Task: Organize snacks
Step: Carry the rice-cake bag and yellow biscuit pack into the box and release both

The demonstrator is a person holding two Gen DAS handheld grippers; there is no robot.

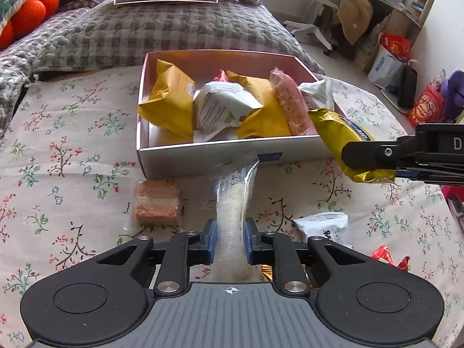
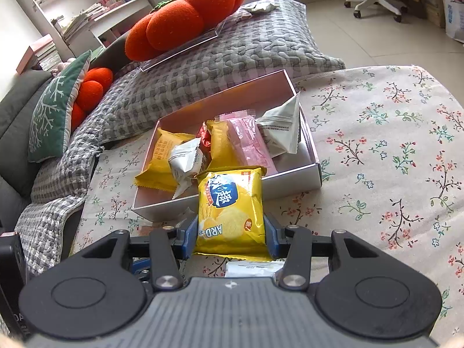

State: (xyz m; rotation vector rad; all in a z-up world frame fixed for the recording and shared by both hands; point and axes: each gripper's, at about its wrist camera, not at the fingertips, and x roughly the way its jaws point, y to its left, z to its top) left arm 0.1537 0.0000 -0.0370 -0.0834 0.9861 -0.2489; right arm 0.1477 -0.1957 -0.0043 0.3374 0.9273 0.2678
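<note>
Left wrist: your left gripper pinches a clear rice-cracker packet, its tip at the box front wall.
Right wrist: your right gripper clamps the yellow chip bag over the box's near wall.

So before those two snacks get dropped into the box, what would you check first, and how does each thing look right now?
1. Left gripper grips the clear rice-cracker packet: ok.
2. Right gripper grips the yellow chip bag: ok.
3. Chip bag reaches over the box edge: ok.
4. Rice-cracker packet over the box: not ok, short of its front wall.
5. Free room in the box: cannot tell, snacks piled loosely.
6. Loose snacks remain outside, like the orange wafer block: not ok.
</note>
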